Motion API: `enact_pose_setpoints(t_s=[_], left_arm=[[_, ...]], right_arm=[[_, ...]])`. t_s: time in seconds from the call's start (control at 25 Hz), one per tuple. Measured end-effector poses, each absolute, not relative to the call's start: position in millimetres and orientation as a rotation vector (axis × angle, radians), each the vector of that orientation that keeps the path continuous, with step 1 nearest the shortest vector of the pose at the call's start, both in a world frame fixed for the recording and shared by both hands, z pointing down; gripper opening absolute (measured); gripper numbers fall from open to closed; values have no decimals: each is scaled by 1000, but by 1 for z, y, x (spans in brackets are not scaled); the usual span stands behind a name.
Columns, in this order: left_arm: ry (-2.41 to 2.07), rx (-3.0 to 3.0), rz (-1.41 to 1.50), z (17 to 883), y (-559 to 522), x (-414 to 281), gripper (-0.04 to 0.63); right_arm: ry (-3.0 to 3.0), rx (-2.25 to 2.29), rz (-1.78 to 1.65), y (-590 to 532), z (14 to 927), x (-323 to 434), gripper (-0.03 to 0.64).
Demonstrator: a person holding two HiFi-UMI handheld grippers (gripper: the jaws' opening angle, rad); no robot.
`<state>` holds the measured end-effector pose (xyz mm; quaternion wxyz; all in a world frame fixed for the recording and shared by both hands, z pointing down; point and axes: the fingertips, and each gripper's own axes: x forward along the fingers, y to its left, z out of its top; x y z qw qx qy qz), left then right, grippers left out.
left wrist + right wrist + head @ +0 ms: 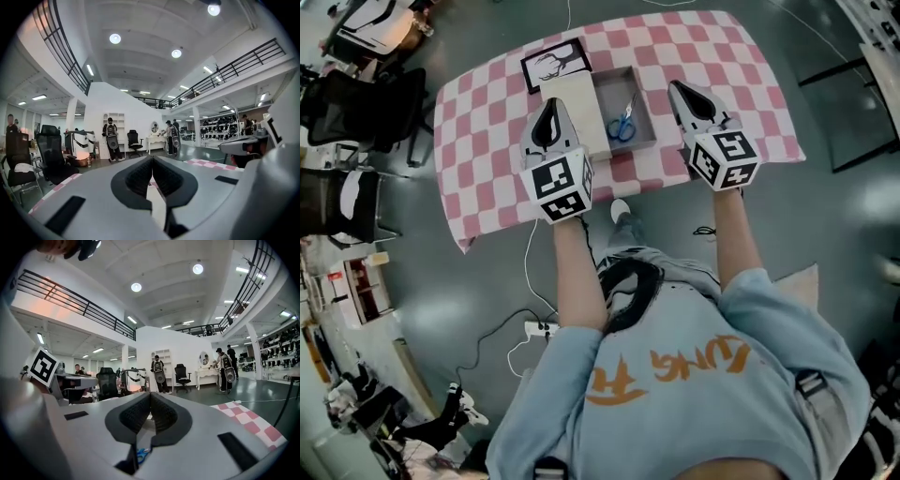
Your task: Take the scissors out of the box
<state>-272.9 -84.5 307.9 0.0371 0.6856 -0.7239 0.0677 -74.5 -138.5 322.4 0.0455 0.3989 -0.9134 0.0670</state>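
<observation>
Blue-handled scissors point(622, 125), pink-checked tablecloth point(487, 131)

Pink-checked table point(487, 122) with grey box point(609, 92), cream panel point(579, 92), black-bordered card point(555, 64).

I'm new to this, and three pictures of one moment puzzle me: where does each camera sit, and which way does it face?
Head view: on the person's head, facing steeply down at the checkered table, box and scissors; forearms, chest, left tool and right tool show.
Left gripper view: on the left tool, facing level across the hall; its shut jaws show.
Right gripper view: on the right tool, likewise level; its shut jaws show.
Shared: the scissors, in head and right gripper views.
</observation>
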Motion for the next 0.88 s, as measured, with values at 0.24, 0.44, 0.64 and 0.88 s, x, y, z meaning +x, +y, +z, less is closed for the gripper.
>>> enact_pose_setpoints(t_s=[0.24, 0.44, 0.64, 0.88], left_arm=[[-2114, 2128, 409, 357, -152, -314, 21], [-2064, 2135, 505, 370, -176, -327, 21], [-2004, 2134, 530, 384, -193, -324, 21], [-1987, 2119, 611, 391, -205, -306, 21]], right_arm=[[-2722, 1191, 214, -206, 356, -130, -2], [-2701, 1182, 221, -228, 364, -152, -2], [-2684, 1185, 264, -244, 378, -149, -2], [-2699, 1172, 316, -265, 386, -135, -2]])
